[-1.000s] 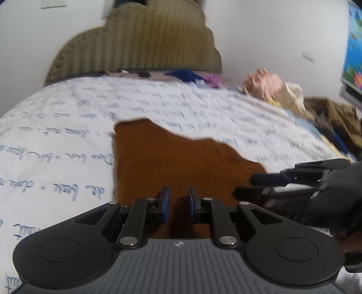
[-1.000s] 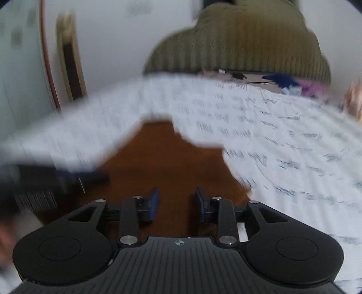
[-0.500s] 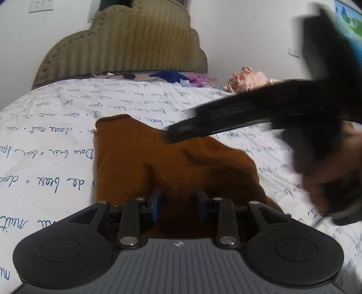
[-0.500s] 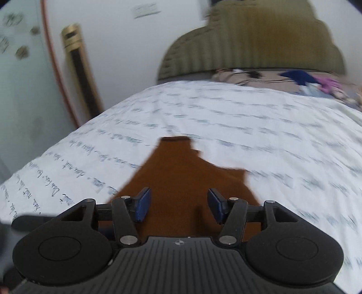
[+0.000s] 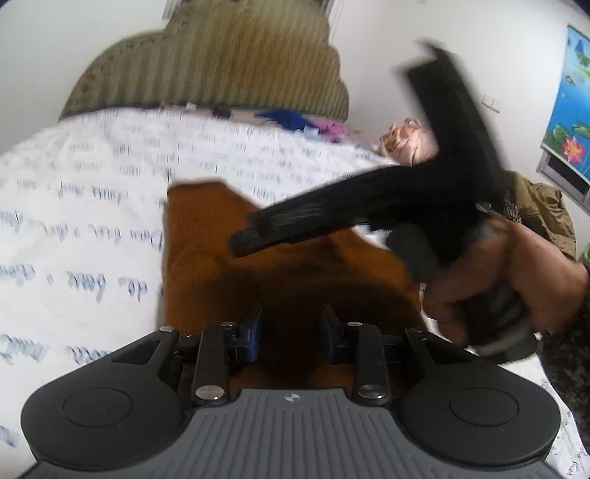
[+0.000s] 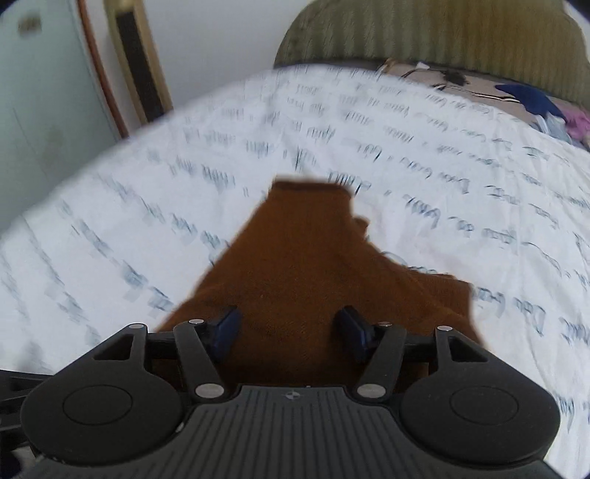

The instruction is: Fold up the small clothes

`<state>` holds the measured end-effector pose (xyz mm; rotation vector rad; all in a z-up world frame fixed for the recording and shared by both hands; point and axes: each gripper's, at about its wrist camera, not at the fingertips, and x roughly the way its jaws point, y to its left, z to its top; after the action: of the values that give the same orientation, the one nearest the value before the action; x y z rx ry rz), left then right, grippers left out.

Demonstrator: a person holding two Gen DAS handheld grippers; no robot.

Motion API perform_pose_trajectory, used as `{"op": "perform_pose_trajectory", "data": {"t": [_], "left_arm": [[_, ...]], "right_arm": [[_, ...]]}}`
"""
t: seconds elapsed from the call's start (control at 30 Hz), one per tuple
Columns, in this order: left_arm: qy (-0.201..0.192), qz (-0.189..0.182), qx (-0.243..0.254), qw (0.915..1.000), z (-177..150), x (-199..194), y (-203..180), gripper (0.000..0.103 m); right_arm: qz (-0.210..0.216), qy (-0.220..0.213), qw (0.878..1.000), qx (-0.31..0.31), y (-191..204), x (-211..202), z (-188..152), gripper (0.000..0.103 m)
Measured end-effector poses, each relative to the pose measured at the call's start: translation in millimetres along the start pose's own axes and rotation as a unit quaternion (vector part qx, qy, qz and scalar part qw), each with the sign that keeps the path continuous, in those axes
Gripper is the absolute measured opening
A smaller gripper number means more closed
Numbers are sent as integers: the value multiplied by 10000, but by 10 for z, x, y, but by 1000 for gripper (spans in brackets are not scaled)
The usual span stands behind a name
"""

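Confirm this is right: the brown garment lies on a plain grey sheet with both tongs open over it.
Not quite: the sheet is white with blue handwriting print, not plain grey, as the right wrist view shows. The brown garment does lie on it, with the left tongs and right tongs open over it.

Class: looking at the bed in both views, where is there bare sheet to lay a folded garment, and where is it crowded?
Bare sheet runs left of the brown garment, and more lies between it and the headboard. The headboard end is cluttered with blue cloth, and a clothes pile crowds the right edge. The right gripper hangs over the garment.
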<state>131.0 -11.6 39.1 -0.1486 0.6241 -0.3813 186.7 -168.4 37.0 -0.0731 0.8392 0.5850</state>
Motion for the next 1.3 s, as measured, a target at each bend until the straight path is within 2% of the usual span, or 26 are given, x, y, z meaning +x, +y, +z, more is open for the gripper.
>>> {"op": "perform_pose_trajectory", "data": {"t": [0.07, 0.13, 0.17, 0.27, 0.33, 0.37, 0.43, 0.47, 0.5, 0.53, 0.57, 0.7, 0.8, 1.0, 1.1, 1.3], "left_arm": [[-243, 200, 201, 9993, 50, -117, -23, 33], [-411, 407, 291, 9979, 94, -170, -9, 44], [-464, 482, 236, 9975, 103, -185, 15, 44], [-347, 515, 128, 9980, 83, -144, 74, 45], [-7, 670, 185, 9976, 15, -1, 78, 45], [96, 662, 259, 9974, -37, 63, 71, 45], [21, 852, 621, 9944, -160, 88, -12, 49], [14, 941, 856, 9919, -197, 101, -72, 54], [30, 991, 1002, 9900, -221, 115, -121, 55], [30, 1020, 1043, 9893, -236, 116, -144, 57], [30, 1031, 1055, 9891, -241, 121, -154, 58], [58, 961, 805, 9921, -171, 81, -100, 59], [69, 947, 714, 9929, -123, 21, -95, 60], [74, 1220, 640, 9904, -22, -131, -50, 60], [13, 1434, 527, 9883, 14, -234, -53, 62], [65, 1599, 377, 9864, -3, -428, -151, 65]], "right_arm": [[-42, -377, 9993, 24, -33, -349, -76, 63], [-240, -643, 9976, -86, -37, -694, -219, 67], [-315, -697, 9970, -145, -40, -833, -308, 67], [-620, -750, 9947, -323, 34, -1056, -640, 67], [-652, -568, 9954, -421, 75, -1012, -855, 67], [-741, -321, 9957, -450, 91, -912, -953, 68], [-1036, -144, 9934, -481, 89, -681, -1135, 78], [-880, -148, 9958, -184, 12, -632, -1195, 80], [-695, -135, 9973, 216, -92, -610, -1215, 83], [-550, -70, 9972, 502, -205, -588, -1222, 91], [-396, -56, 9969, 678, -303, -575, -1235, 93], [-373, -36, 9978, 551, -255, -590, -1201, 91], [-193, -221, 9956, 893, -313, -676, -1178, 88], [-233, -930, 9899, 1047, -258, -1120, -1223, 86], [-268, -1096, 9879, 1059, -174, -1280, -1278, 87], [-598, -1458, 9823, 1014, 215, -1471, -1433, 101]]}}
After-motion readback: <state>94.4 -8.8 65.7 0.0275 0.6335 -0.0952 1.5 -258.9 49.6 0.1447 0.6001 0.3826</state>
